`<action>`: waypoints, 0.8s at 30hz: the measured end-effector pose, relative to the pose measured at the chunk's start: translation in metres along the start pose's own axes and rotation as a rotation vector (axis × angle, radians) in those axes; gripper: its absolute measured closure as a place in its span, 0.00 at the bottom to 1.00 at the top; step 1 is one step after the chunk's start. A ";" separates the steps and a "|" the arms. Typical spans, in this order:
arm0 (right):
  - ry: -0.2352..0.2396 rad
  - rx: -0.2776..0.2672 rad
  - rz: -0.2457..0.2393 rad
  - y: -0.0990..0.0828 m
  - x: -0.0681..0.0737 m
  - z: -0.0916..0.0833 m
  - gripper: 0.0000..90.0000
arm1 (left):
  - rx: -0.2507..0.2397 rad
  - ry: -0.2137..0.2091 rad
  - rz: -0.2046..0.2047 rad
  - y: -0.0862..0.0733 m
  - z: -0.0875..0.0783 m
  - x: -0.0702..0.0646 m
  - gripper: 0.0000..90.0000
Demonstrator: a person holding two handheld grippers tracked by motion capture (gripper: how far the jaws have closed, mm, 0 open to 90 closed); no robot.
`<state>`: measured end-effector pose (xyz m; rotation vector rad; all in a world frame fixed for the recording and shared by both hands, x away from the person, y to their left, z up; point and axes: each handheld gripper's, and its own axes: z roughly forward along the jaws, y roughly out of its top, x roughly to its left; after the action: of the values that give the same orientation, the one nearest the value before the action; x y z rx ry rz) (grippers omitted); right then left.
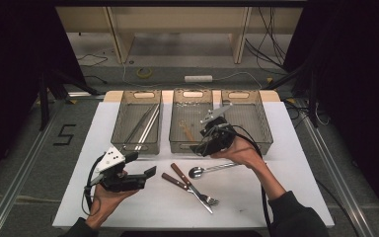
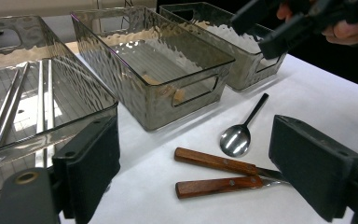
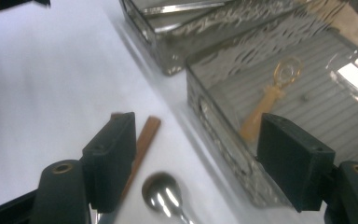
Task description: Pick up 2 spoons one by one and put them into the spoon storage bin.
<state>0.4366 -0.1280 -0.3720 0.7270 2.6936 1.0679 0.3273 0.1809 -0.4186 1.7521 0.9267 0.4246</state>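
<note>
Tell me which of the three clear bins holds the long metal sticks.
The leftmost bin: metal sticks lie lengthwise inside. The middle bin holds one small tan utensil.

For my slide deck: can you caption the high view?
Right tool open beside middle bin; metal spoon and two wooden-handled utensils wait on the white table.

The spoon [image 3: 164,195] was cut off at the bottom edge of the right gripper view. A black jaw hid part of the wooden handle [image 3: 144,142] there, and everything looked blurry.
</note>
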 end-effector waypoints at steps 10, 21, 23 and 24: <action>0.002 0.061 -0.022 -0.028 0.002 0.005 0.33 | 0.002 -0.003 0.001 0.000 0.000 0.000 0.17; -0.010 0.164 -0.049 -0.041 -0.005 0.016 0.34 | -0.002 -0.004 0.000 0.000 0.000 0.000 0.17; -0.004 0.178 -0.058 -0.043 -0.006 0.018 0.36 | -0.002 -0.005 0.000 0.000 -0.001 0.000 0.17; -0.005 0.188 -0.061 -0.043 -0.007 0.019 0.37 | -0.001 -0.005 0.001 0.000 0.000 0.000 0.17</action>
<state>0.4318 -0.1469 -0.4157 0.6692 2.8188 0.8056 0.3269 0.1810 -0.4185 1.7517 0.9219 0.4215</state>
